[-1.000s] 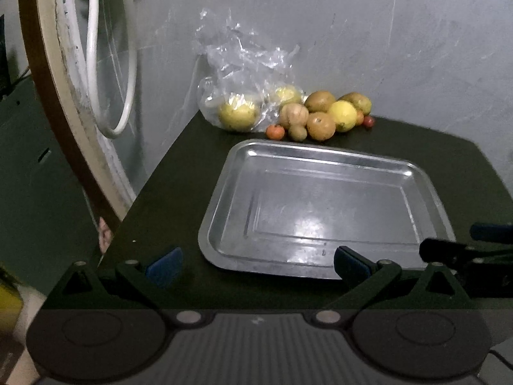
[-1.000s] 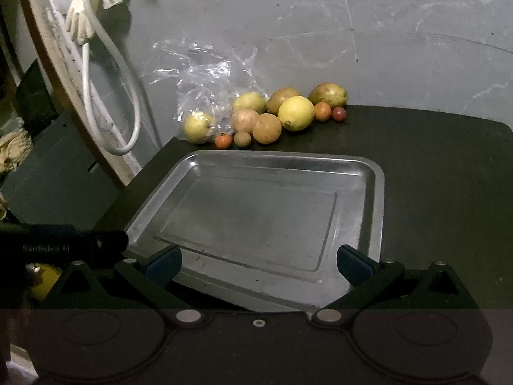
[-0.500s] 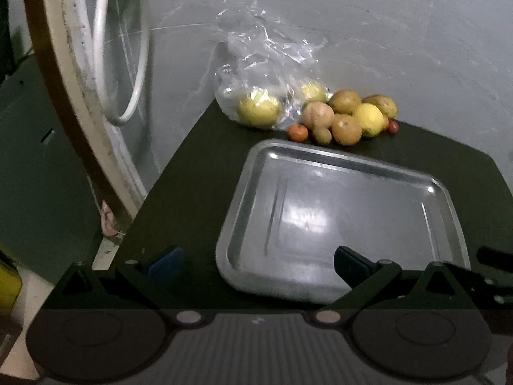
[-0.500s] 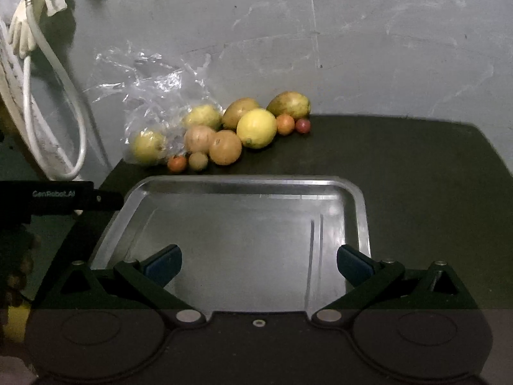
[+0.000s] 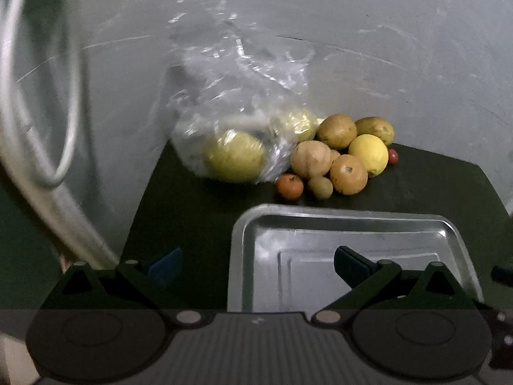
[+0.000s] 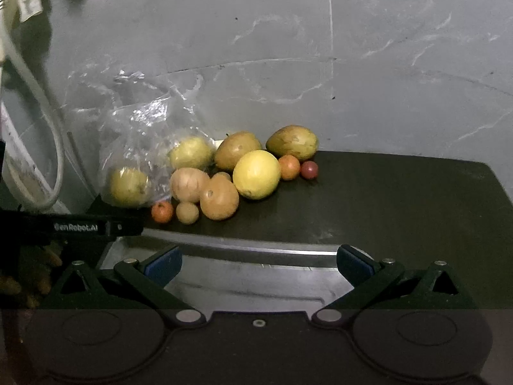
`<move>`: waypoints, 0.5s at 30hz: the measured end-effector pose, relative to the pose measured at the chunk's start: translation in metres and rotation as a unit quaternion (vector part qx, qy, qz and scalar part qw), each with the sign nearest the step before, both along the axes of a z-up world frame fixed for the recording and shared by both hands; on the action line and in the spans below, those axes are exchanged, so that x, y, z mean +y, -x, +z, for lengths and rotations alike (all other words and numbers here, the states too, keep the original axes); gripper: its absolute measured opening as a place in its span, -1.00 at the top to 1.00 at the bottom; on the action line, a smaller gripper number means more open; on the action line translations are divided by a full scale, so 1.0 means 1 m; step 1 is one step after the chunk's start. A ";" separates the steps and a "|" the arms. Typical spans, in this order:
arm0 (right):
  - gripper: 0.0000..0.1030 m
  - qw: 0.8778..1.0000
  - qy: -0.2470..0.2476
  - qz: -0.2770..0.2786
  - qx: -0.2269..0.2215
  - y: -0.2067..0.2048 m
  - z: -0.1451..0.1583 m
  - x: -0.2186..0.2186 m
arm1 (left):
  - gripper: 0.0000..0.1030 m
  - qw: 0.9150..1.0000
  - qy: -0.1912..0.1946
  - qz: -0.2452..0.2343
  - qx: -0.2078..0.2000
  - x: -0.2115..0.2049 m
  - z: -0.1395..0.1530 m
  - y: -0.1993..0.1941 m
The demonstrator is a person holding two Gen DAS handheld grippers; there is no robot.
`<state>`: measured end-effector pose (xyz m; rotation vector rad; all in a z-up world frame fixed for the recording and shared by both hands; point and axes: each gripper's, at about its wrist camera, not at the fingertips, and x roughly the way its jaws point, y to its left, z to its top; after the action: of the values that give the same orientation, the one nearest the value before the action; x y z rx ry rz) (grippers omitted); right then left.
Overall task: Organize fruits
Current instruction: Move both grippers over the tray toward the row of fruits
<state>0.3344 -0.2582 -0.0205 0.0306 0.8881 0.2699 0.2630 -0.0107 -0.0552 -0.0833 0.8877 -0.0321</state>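
Observation:
A heap of loose fruit lies against the wall: a big yellow lemon (image 6: pixel 256 174) (image 5: pixel 368 154), an orange fruit (image 6: pixel 220 200) (image 5: pixel 348 175), brown fruits and small red ones. A clear plastic bag (image 5: pixel 237 112) (image 6: pixel 138 128) at the heap's left holds two yellow-green fruits. In front of the fruit lies an empty metal tray (image 5: pixel 349 224) (image 6: pixel 256 250). My left gripper (image 5: pixel 258 261) is open over the tray's near left corner. My right gripper (image 6: pixel 259 260) is open above the tray, short of the fruit. Nothing sits between either pair of fingers.
The dark table (image 6: pixel 400 199) ends at a grey wall (image 6: pixel 352 64). A white hose (image 5: pixel 38 122) hangs on a round frame at the left. The other gripper's black body (image 6: pixel 70 227) crosses the left side of the right wrist view.
Both grippers have moved forward toward the fruit heap, which now looks larger. The tray has slid lower in both views. Both stay open.

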 end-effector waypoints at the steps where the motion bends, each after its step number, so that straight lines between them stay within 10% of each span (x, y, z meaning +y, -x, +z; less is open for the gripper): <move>1: -0.99 1.000 -0.005 -0.001 0.003 -0.005 -0.001 0.001 | -0.99 1.000 -0.001 -0.009 0.002 0.000 -0.002 -0.006; 15: -0.75 0.996 -0.065 -0.020 0.051 -0.067 -0.024 0.038 | -0.99 0.999 0.028 -0.009 0.014 0.008 -0.024 -0.071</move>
<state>0.4014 -0.2198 -0.0445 0.1839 0.9695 0.2914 0.3344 -0.0030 -0.0792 -0.1279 0.9161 -0.0734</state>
